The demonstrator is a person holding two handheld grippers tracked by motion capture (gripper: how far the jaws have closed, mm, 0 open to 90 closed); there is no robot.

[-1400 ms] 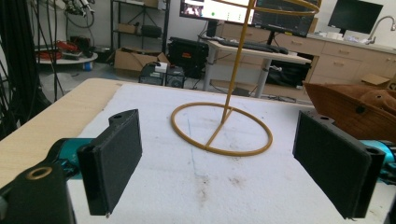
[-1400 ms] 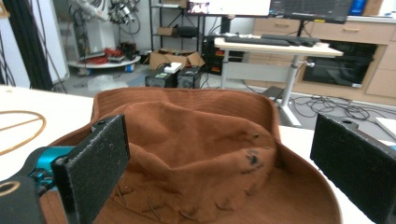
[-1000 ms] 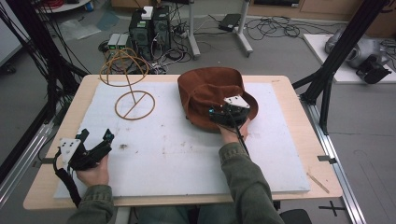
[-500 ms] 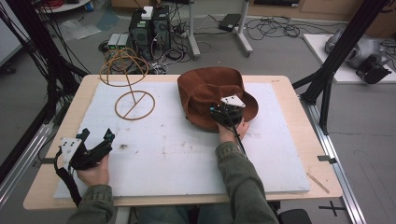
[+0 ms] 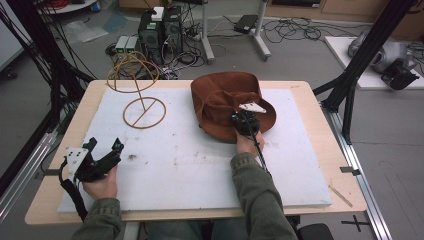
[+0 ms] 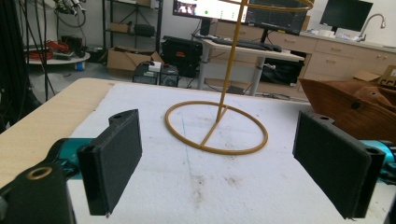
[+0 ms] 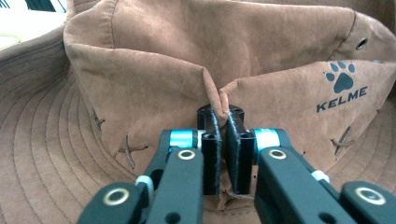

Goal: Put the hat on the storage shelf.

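Right gripper [image 7: 223, 140] pinches the brown hat's [image 5: 225, 100] crown, left gripper [image 6: 233, 163] gapes empty; next, probably lift toward the wire hat stand [image 5: 142, 107].

Your right gripper [image 7: 223, 121] has its two black jaws pressed nearly together, with a pinch of the brown hat [image 7: 140, 88] caught between them — the suede puckers into a fold just above the jaw tips. The hat's crown rises ahead of you and takes up most of the frame. Its stitched brim [image 7: 42, 154] curves away at lower left in concentric rows. On the crown to the right you can read a dark paw print and the word KELME [image 7: 342, 93]. A metal eyelet [image 7: 361, 44] sits near the upper right edge — and small cross-stitches mark the crown's base on both sides.
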